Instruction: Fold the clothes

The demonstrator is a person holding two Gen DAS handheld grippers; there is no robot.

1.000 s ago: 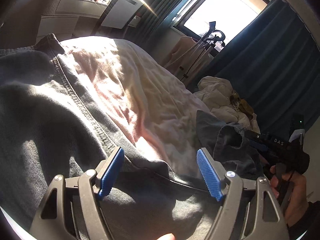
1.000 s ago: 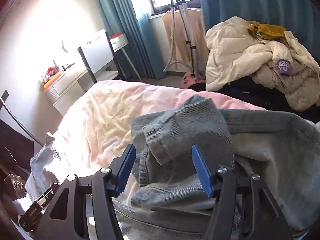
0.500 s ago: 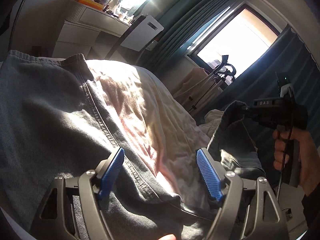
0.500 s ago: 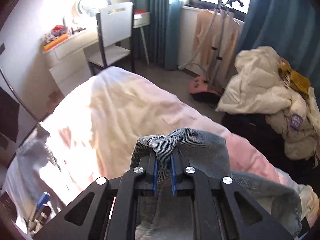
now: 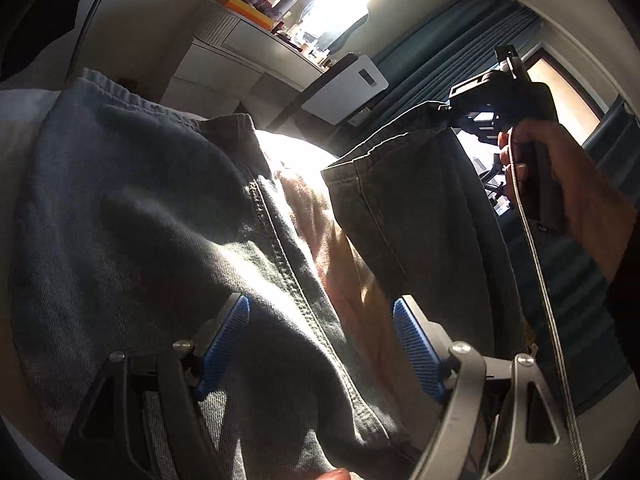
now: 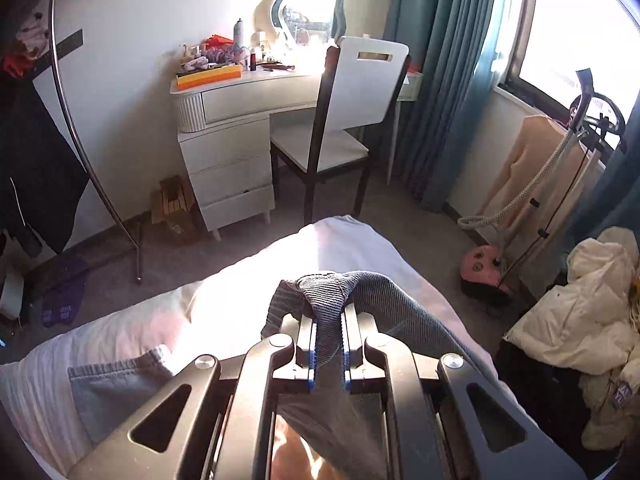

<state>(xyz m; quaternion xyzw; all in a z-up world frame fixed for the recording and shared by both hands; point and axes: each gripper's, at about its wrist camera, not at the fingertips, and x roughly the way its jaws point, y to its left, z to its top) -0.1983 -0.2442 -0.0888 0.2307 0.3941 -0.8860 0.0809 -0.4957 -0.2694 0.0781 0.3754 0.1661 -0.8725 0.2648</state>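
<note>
Jeans (image 5: 132,216) lie on sunlit bed (image 6: 320,252) near desk (image 6: 240,92).

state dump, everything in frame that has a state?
right hand-held gripper: shut on the jeans leg, held above the bed
left hand-held gripper: open, over the denim, gripping nothing
jeans: spread on the bed, one leg lifted
bed: covered, sunlit
chair: pushed toward the dresser, seat empty
curtains: drawn aside

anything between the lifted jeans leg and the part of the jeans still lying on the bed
Nothing visible. The right hand-held gripper is shut on the jeans leg, holding it up over bare bed sheet; the rest of the jeans lie flat with nothing on them. The left hand-held gripper is open above them.
</note>
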